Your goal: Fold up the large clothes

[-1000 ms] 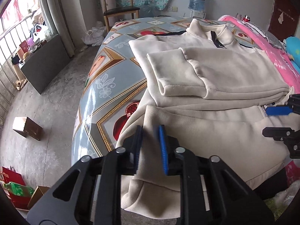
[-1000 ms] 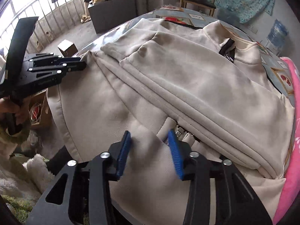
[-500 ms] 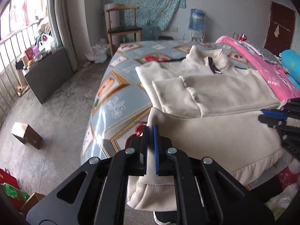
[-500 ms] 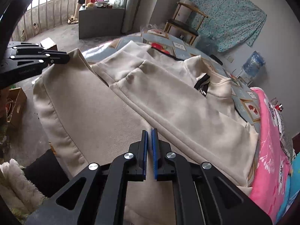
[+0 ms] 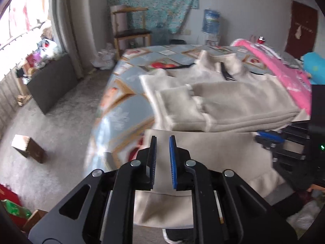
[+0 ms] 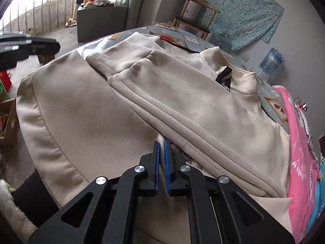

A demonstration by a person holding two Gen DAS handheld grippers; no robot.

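Observation:
A large beige sweatshirt (image 5: pixel 233 105) lies on the bed, sleeves folded across its body; it also shows in the right wrist view (image 6: pixel 193 105). Its lower hem part (image 5: pixel 213 152) drapes over the near bed edge. My left gripper (image 5: pixel 162 142) is open at the hem's left corner, jaws a few centimetres apart, with cloth beneath them. My right gripper (image 6: pixel 161 145) is shut on a fold of the sweatshirt's hem edge; it shows at the right of the left wrist view (image 5: pixel 270 140). The left gripper shows at the upper left of the right wrist view (image 6: pixel 30 46).
The bed (image 5: pixel 121 109) has a blue patterned cover. A pink blanket (image 6: pixel 300 152) lies along its right side. A wooden chair (image 5: pixel 130 30), a water bottle (image 5: pixel 211 21), a dark cabinet (image 5: pixel 52 81) and a small box (image 5: pixel 27 148) stand on the concrete floor.
My left gripper, shut on the hem half a second ago, has opened. My right gripper stays shut on the hem. Both cameras have shifted a little.

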